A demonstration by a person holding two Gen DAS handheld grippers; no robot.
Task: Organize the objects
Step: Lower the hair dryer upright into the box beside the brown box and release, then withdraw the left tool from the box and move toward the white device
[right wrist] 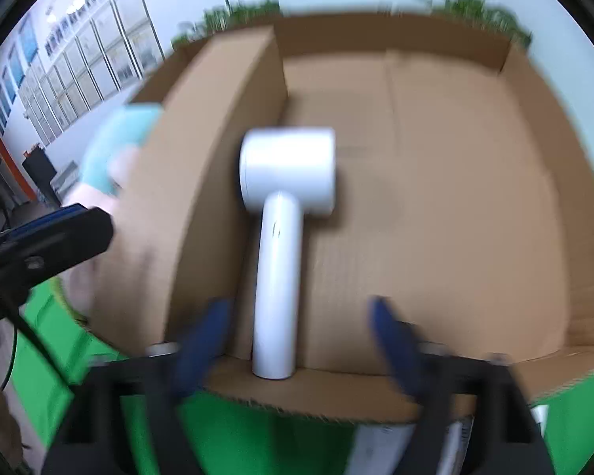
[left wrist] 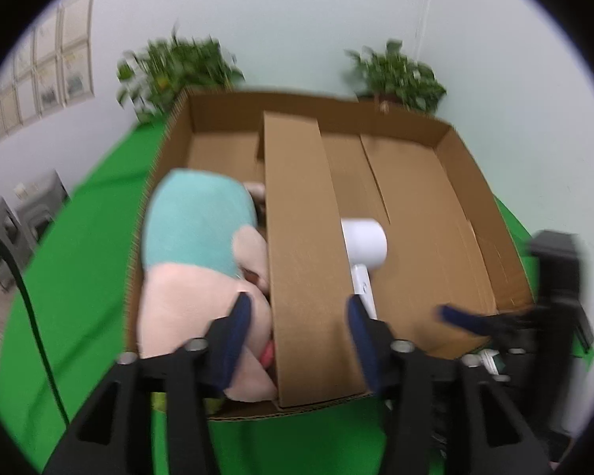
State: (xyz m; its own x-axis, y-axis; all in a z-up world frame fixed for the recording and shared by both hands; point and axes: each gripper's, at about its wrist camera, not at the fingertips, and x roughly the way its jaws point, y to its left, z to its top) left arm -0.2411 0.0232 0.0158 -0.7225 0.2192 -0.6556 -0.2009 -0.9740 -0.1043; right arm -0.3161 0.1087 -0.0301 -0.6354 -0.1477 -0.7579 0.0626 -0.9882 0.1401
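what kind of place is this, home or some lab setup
Probably a staged lab or office, not a home: a green cloth covers the table, framed pictures line the wall in a grid, and potted plants stand behind the box.

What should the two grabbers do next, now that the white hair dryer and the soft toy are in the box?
Probably draw both back from the cardboard box. The hair dryer lies loose right of the divider, the soft toy left of it, and the left gripper and right gripper are open, holding nothing.
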